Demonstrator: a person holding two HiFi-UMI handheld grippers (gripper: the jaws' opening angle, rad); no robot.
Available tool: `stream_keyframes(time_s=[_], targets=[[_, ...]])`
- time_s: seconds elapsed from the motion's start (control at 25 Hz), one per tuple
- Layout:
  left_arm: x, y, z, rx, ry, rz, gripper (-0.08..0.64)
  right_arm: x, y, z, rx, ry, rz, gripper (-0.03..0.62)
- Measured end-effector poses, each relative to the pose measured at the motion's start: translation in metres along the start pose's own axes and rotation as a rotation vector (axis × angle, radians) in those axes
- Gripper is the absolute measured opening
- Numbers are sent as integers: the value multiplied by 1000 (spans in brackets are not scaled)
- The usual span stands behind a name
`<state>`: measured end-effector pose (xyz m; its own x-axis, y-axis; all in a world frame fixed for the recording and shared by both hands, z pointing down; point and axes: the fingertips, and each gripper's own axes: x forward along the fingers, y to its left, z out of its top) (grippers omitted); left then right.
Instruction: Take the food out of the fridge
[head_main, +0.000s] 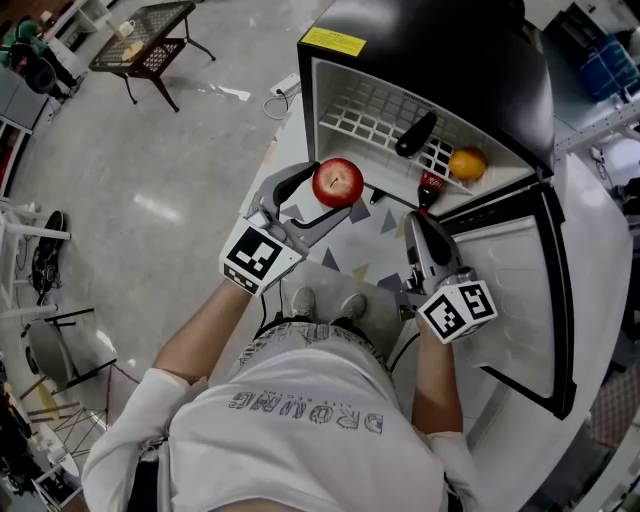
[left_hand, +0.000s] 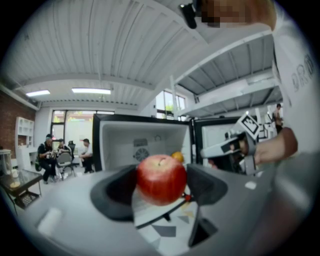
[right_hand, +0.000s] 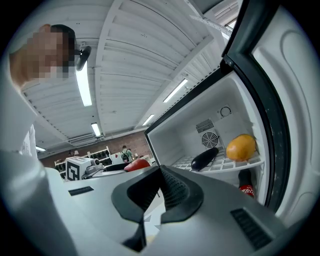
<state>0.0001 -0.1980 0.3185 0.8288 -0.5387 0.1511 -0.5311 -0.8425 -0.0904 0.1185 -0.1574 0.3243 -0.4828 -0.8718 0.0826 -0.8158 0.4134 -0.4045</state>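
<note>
A small black fridge (head_main: 455, 45) stands open, its door (head_main: 530, 290) swung to the right. On its white wire shelf lie a dark eggplant (head_main: 415, 134) and an orange (head_main: 467, 163); a red-capped cola bottle (head_main: 430, 188) stands below. My left gripper (head_main: 335, 192) is shut on a red apple (head_main: 338, 183), held in front of the fridge and outside it. The apple (left_hand: 161, 179) fills the space between the left jaws. My right gripper (head_main: 418, 222) is shut and empty, close to the bottle. From it I see the eggplant (right_hand: 204, 157), orange (right_hand: 241, 147) and bottle (right_hand: 246, 187).
A patterned mat (head_main: 365, 248) lies on the floor before the fridge, by the person's shoes. A white power strip (head_main: 285, 85) sits left of the fridge. A wire-top table (head_main: 150, 40) stands far left. People sit at a table (left_hand: 62, 155) in the distance.
</note>
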Motion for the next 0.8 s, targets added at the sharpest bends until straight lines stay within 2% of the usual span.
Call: stream_keyframes(time_s=[0.8], targets=[[9, -4, 0, 11, 9, 22, 324, -1, -7, 1, -4, 23, 28, -11]])
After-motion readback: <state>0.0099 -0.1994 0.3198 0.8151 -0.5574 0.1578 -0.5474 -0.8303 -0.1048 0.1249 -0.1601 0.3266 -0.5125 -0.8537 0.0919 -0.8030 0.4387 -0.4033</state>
